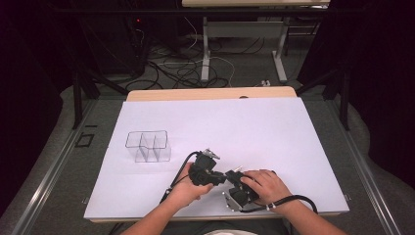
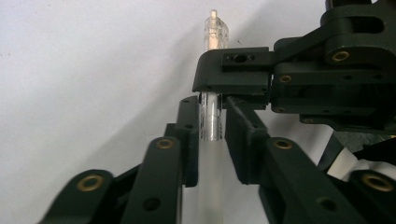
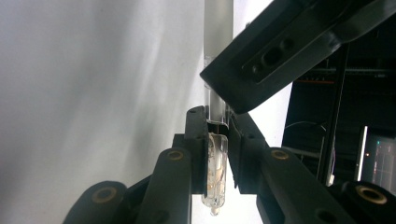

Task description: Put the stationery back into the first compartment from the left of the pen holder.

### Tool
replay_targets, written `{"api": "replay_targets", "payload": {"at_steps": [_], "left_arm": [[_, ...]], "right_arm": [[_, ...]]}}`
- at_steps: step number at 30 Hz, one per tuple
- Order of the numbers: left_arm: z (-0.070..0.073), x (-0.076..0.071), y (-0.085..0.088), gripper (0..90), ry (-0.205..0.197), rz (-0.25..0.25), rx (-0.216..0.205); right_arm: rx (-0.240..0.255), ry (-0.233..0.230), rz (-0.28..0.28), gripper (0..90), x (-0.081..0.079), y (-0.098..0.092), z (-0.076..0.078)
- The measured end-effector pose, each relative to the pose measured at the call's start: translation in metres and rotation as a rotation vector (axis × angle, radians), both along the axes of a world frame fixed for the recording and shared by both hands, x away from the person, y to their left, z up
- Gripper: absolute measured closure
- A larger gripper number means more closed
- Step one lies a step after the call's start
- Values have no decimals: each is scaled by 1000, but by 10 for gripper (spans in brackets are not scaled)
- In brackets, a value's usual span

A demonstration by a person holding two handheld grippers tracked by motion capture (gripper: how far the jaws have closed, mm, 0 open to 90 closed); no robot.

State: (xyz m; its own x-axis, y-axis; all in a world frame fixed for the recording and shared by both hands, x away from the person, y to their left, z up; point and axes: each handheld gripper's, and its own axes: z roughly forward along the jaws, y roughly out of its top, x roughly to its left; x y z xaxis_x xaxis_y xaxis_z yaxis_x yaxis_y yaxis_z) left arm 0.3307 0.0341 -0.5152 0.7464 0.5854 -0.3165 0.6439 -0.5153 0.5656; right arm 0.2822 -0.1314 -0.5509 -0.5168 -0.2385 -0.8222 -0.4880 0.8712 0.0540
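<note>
A slim see-through pen is held between both grippers, low over the white sheet (image 1: 244, 127) near the table's front edge. In the left gripper view my left gripper (image 2: 212, 112) is shut on the frosted barrel (image 2: 211, 126). The clear cap end (image 2: 215, 35) sticks out beyond, and the right gripper's finger (image 2: 233, 70) crosses over it. In the right gripper view my right gripper (image 3: 217, 121) is shut on the clear cap (image 3: 215, 172). There the barrel (image 3: 218, 28) runs up and away, under a finger (image 3: 280, 51) of the left gripper. From above, the left gripper (image 1: 220, 178) and right gripper (image 1: 230, 177) meet tip to tip.
A clear plastic organizer (image 1: 147, 146) with several compartments stands on the sheet to the left of the hands. The wooden table edge (image 1: 210, 93) lies at the back. Cables and desk legs (image 1: 205, 58) are on the floor beyond.
</note>
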Motion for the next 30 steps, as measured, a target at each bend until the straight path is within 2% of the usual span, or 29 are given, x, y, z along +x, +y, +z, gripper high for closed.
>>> {"api": "replay_targets", "payload": {"at_steps": [3,4,5,6,8,9,10,12,13,14,16,19,21,23,26,27,30], "left_arm": [[2,1,3,669,3,19,-9],[2,1,4,656,-7,26,-18],[3,1,6,634,-7,32,-23],[4,2,7,604,-10,39,-25],[5,2,11,565,-18,60,-28],[6,3,14,549,-18,64,-26],[7,4,16,527,-23,72,-30],[8,4,21,483,-38,102,-43],[9,5,24,463,-47,116,-44],[10,5,27,444,-55,130,-46],[11,5,33,400,-78,162,-60],[14,6,44,351,-118,177,-44],[16,6,51,318,-135,202,-50],[18,6,57,282,-157,214,-50],[20,5,67,236,-189,233,-45],[20,4,71,222,-194,235,-49],[22,2,82,175,-221,254,-42]], "right_arm": [[1,8,-8,793,2,-1,-1],[12,12,-12,793,2,-1,-2],[15,11,-31,793,1,-2,-2],[33,5,-25,793,1,-2,-3],[33,0,-21,794,2,-2,-3],[-13,23,-29,793,2,-2,0],[22,-4,-17,794,2,-2,-2],[10,22,-25,794,2,-2,-1],[2,19,-18,794,3,-2,0],[23,3,-10,793,3,-3,-1],[40,10,-16,794,3,-3,-1],[44,20,-15,794,4,-4,0],[9,36,-39,794,2,-4,4],[60,35,-34,794,3,-4,1],[58,44,-35,794,4,-5,3],[77,32,-29,794,4,-5,2],[99,44,-52,794,3,-6,2]]}}
